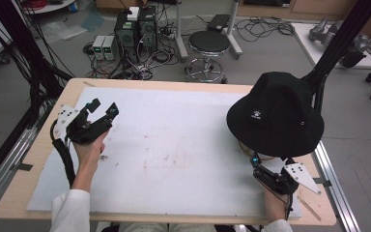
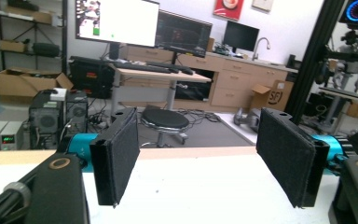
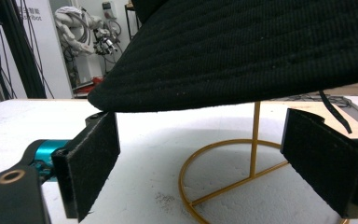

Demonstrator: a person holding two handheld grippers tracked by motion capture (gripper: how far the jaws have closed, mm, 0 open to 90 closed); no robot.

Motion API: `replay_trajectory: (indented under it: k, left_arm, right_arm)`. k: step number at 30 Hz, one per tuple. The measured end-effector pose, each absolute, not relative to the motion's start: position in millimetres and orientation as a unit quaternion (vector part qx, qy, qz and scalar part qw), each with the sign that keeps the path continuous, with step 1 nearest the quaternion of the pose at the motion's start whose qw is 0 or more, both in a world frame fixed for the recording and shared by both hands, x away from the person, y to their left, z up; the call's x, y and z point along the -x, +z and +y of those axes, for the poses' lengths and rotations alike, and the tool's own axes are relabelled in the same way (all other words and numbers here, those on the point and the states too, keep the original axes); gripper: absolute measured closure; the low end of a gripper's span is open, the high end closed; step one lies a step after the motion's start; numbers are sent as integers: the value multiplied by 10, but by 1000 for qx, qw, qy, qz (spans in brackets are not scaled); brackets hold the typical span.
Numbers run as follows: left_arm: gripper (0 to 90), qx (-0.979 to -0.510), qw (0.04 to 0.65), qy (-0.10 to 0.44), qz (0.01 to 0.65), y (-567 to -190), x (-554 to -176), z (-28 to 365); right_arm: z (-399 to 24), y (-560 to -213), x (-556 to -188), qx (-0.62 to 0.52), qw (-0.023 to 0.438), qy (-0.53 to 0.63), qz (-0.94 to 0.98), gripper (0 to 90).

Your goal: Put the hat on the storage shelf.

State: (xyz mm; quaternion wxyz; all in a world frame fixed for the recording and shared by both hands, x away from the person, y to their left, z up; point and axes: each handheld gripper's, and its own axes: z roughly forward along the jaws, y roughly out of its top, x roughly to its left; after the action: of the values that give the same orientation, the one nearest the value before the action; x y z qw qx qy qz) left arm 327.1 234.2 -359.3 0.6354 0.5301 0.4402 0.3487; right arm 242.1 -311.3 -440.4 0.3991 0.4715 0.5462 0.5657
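A black bucket hat point(image 1: 275, 113) rests on a gold wire stand point(image 3: 235, 170) at the right of the table. Its brim point(image 3: 242, 60) hangs just above my right gripper point(image 3: 200, 163), which points at the stand's ring base with jaws open and nothing between them. In the high view the right gripper point(image 1: 256, 160) sits low at the hat's near edge. My left gripper point(image 1: 104, 107) hovers over the left of the white mat point(image 1: 174, 145), jaws open and empty. The left gripper view shows its two black pads point(image 2: 119, 156) wide apart over the mat.
The wooden table point(image 1: 24, 183) carries the white mat. Beyond the far edge stand a black stool point(image 1: 208, 46), computer towers point(image 1: 135, 29) and tangled cables on the floor. A black frame post point(image 1: 338, 38) rises behind the hat.
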Motion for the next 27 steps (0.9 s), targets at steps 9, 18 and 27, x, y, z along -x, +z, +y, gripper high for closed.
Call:
replay_trajectory:
  k: [9,18,27]
  left_arm:
    - [294,-513,629,356,463,-3719,-3158,2543]
    - [285,-499,623,361,483,-3824,-3057,2731]
    - [258,-491,606,372,504,-3968,-2933,2887]
  right_arm:
    - [-3112,-4404,-2421,-471,399,566,546,109]
    - [-3111,-4404,-2422,-471,399,566,546,109]
    - [-3100,-4404,-2423,-472,399,565,546,109]
